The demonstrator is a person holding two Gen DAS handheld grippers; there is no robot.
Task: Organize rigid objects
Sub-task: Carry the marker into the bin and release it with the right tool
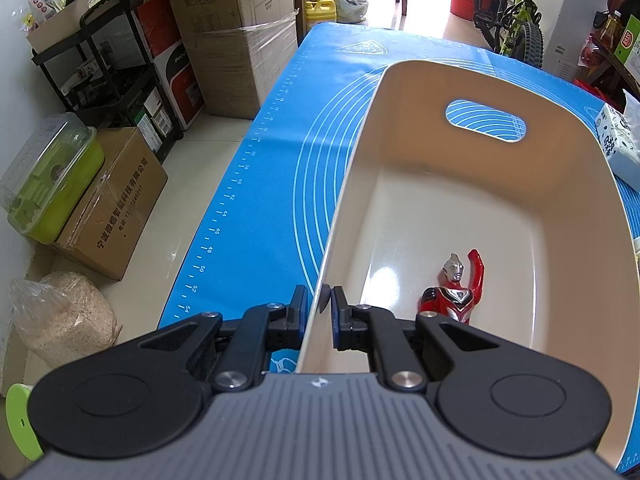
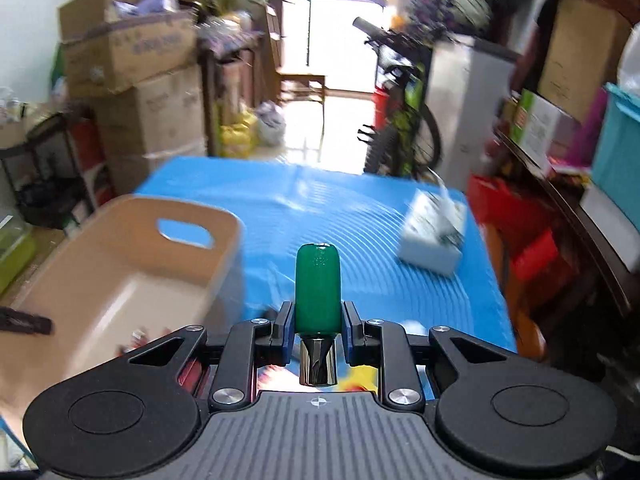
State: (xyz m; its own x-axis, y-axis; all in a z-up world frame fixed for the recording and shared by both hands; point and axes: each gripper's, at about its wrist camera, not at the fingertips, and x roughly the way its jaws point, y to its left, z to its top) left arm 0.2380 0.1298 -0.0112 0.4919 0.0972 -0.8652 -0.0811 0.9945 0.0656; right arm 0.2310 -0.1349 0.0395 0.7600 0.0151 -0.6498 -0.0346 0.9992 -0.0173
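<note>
A green cylindrical object [image 2: 318,288] with a shiny dark metal end [image 2: 318,364] is sitting between the pads of the right gripper [image 2: 318,312], and the jaws are clamping on its sides, with the green body sticking out forward past the fingertips and the metal end pointing back toward the camera. The right wrist view is blurring around it. Ahead and to the left of these jaws, the cream bin [image 2: 200,216] is standing on the blue mat [image 2: 344,208], its oval handle cutout [image 2: 184,232] facing the camera, while a white tissue box [image 2: 434,236] is lying ahead and to the right, well apart from the held object. In the left wrist view, the left gripper [image 1: 319,300] is pinching the near left wall of the cream bin [image 1: 400,80], one pad pressing on the outside and the other on the inside, so the jaws are standing nearly together with only the thin wall between them. Inside the bin, just right of the inner finger, a red and silver toy figure [image 1: 456,292] is lying on the floor with one arm raised. The blue mat [image 1: 280,160] is stretching ahead and left of these jaws, and cardboard boxes [image 1: 240,40] are standing on the floor beyond its left edge.
</note>
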